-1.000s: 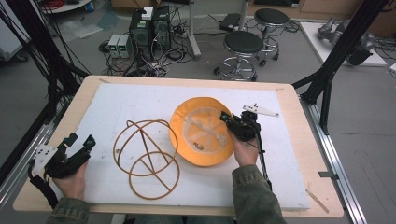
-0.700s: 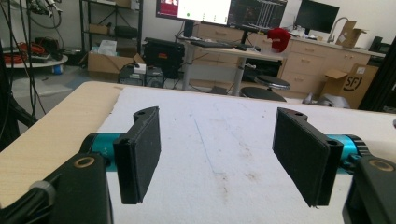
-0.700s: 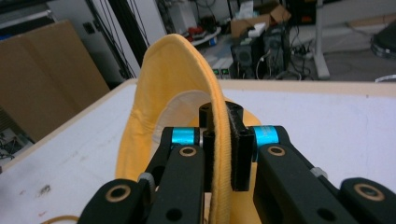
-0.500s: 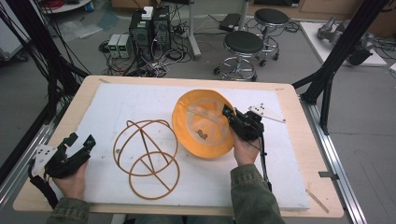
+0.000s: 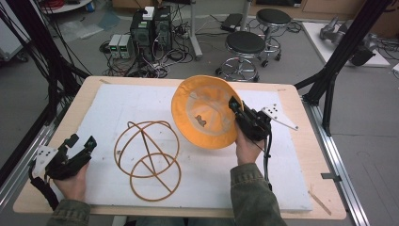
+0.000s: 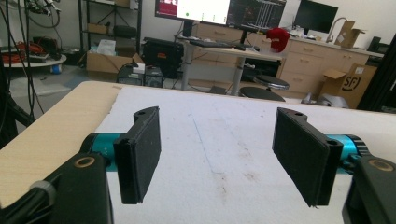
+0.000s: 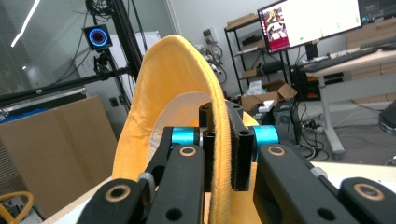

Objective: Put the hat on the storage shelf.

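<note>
floor: grey floor [image 5: 367,155] showing all around the table, cables lying loose on it
seating: two round black stools [image 5: 246,43] standing behind the table
gear: small electronics boxes [image 5: 121,45] sitting on the floor
desk: monitor [image 6: 204,9] glowing on a desk
cabinets: beige drawers [image 6: 308,60] lining the far wall, probably wood
frame: black struts [image 5: 346,47] leaning in

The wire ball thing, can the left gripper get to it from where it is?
Probably yes. The left gripper is open, holds nothing, and sits beside the wire frame with bare white mat between them.
</note>
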Tool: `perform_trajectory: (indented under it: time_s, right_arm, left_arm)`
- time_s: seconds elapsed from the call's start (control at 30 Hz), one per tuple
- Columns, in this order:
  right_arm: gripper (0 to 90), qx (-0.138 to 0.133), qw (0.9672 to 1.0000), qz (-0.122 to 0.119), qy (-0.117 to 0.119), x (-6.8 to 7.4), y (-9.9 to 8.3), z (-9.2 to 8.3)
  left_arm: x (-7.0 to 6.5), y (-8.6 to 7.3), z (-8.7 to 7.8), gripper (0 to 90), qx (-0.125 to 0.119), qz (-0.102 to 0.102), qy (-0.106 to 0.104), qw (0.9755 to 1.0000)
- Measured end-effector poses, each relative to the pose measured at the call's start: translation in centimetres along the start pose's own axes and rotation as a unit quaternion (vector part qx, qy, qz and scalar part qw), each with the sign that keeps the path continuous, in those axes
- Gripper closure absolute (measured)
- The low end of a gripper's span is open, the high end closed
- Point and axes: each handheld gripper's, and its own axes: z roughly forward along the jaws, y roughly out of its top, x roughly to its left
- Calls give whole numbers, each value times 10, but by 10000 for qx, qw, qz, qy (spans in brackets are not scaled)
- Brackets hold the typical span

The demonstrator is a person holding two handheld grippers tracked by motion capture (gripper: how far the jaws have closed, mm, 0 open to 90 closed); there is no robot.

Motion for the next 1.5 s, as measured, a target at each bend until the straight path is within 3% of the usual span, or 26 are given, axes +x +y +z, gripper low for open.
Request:
perform_trajectory:
  time_s: [0.4,1.07,1.5]
  right_arm:
    - [861,-223,9996,-68,177,12,19,5]
    - [862,-458,9973,-520,260,40,60,26]
    - [862,-486,9946,-742,544,67,67,37]
  left_arm:
    - [0,0,0,328,2,16,0,10000]
    - [0,0,0,327,-14,-3,-27,10000]
    - [1,0,1,328,-35,-47,-25,10000]
